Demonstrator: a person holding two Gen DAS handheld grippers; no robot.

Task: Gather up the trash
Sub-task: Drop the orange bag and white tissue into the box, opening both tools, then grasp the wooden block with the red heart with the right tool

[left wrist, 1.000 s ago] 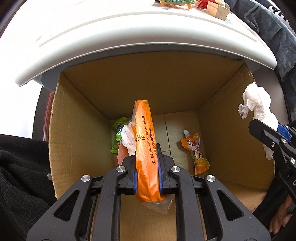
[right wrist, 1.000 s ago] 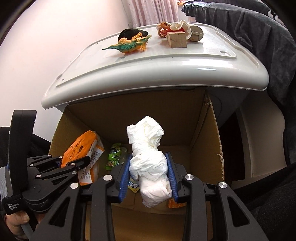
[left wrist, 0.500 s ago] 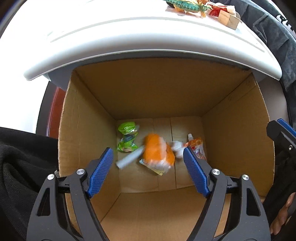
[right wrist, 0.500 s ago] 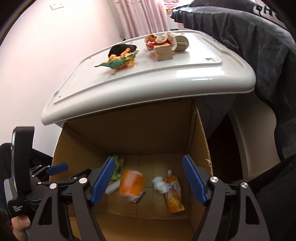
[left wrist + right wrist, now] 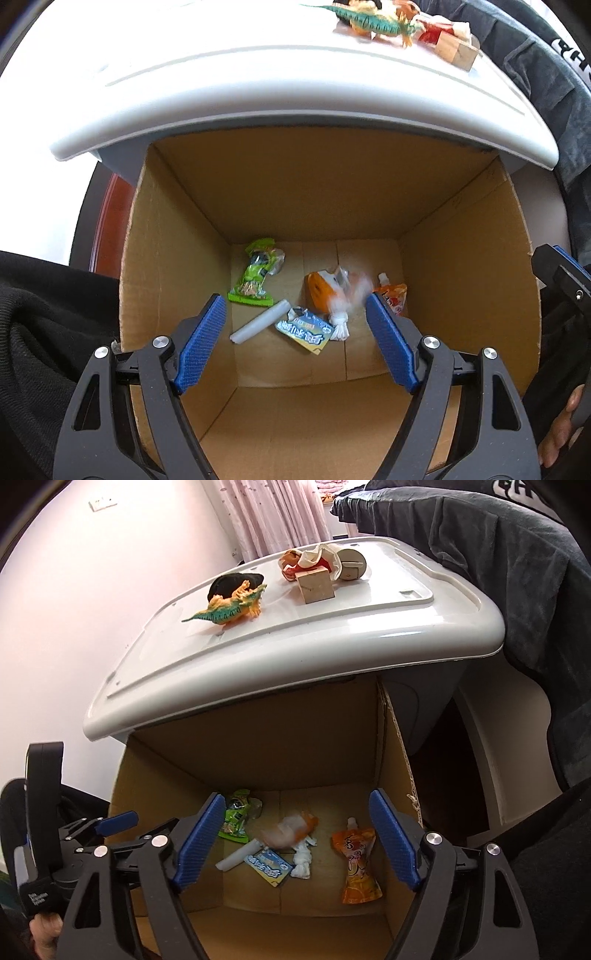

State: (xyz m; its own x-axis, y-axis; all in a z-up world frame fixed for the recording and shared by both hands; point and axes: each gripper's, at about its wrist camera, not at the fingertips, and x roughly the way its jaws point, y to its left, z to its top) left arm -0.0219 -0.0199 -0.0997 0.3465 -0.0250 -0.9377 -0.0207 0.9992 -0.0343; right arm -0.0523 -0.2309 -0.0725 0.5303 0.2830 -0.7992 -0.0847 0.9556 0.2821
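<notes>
Two toys — dinosaur [image 5: 231, 607], wooden block [image 5: 316, 585] — sit on grey lid [image 5: 369, 635].

White plastic lid-like surface [image 5: 332, 635] sits above box edge. Green and orange toy dinosaur [image 5: 231, 607] lies on surface. Black lump [image 5: 232, 583] just behind dinosaur, touching it. Small wooden cube [image 5: 316, 585] stands near dinosaur. Round wooden disc [image 5: 351, 565] just behind cube. Crumpled red and cream cloth [image 5: 306, 559] beside cube and disc. Dark grey cloth [image 5: 498, 565] hangs over right side. Pink curtain [image 5: 273, 513] at back. Pale wall [image 5: 74, 602] on left, white socket plate [image 5: 102, 504] on it.
</notes>
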